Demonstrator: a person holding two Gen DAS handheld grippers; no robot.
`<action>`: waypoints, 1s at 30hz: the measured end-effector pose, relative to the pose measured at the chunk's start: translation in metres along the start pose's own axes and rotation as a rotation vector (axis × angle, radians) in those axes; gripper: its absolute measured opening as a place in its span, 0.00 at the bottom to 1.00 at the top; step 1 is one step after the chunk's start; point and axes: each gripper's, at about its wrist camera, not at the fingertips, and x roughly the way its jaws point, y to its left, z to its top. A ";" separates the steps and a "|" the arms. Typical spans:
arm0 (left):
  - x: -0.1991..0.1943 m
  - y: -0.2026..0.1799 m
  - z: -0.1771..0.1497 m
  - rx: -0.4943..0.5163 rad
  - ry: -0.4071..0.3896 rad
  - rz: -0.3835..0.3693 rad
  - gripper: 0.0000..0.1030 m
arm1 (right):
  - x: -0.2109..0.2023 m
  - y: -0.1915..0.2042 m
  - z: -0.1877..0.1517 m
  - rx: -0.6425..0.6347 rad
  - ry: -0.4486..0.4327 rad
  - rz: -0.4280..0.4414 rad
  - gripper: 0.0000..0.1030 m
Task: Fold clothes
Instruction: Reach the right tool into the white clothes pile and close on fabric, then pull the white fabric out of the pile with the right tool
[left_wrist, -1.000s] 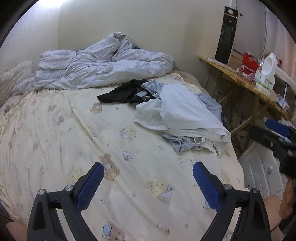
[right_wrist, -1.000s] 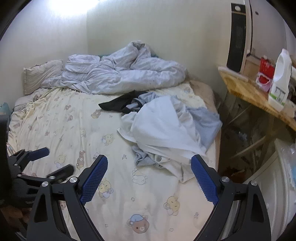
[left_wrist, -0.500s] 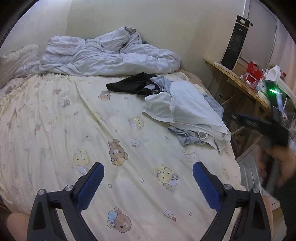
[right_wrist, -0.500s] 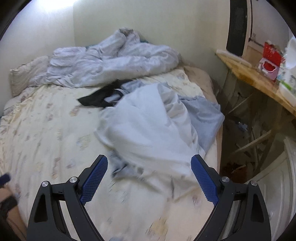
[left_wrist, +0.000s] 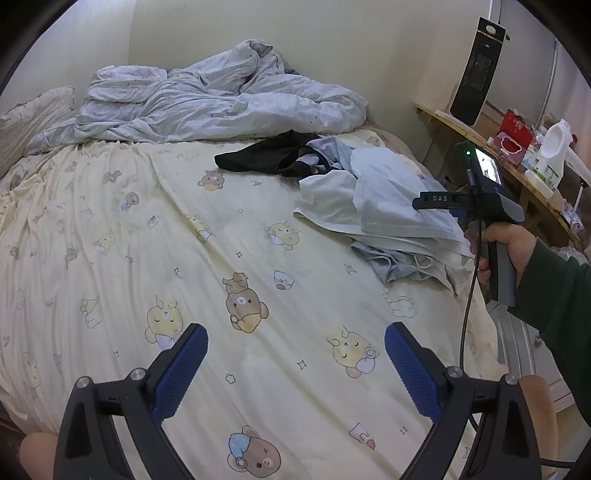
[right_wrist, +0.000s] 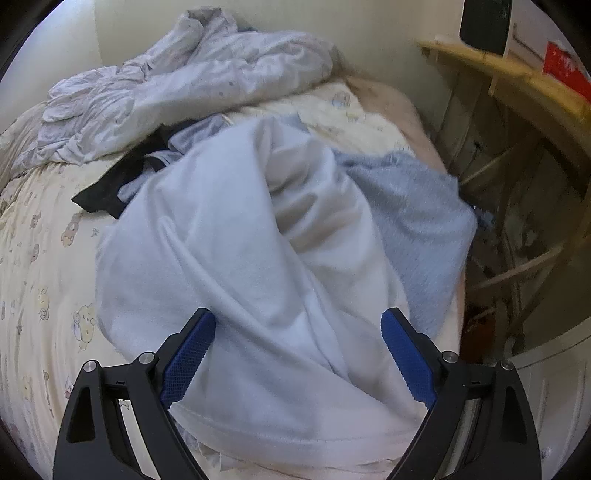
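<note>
L hand-held gripper (left_wrist: 295, 363) hung spread over the bare bear-print bed sheet (left_wrist: 147, 258), nothing btwn its pads; R hand-held gripper (right_wrist: 298, 354) was spread but closing just over the white garment (right_wrist: 236, 266) on the clothes pile (left_wrist: 369, 199) at the bed's right edge; rumpled duvet (left_wrist: 221, 103) lay beyond by the wall.
</note>
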 end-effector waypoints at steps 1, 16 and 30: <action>0.002 0.000 0.000 -0.002 0.005 -0.002 0.94 | 0.003 0.000 0.000 0.001 0.011 0.017 0.70; -0.010 0.010 -0.010 -0.065 0.002 -0.039 0.94 | -0.075 0.034 -0.029 -0.104 -0.084 0.200 0.14; -0.046 0.008 -0.005 -0.108 -0.062 -0.144 0.94 | -0.172 0.073 -0.118 -0.086 -0.111 0.445 0.13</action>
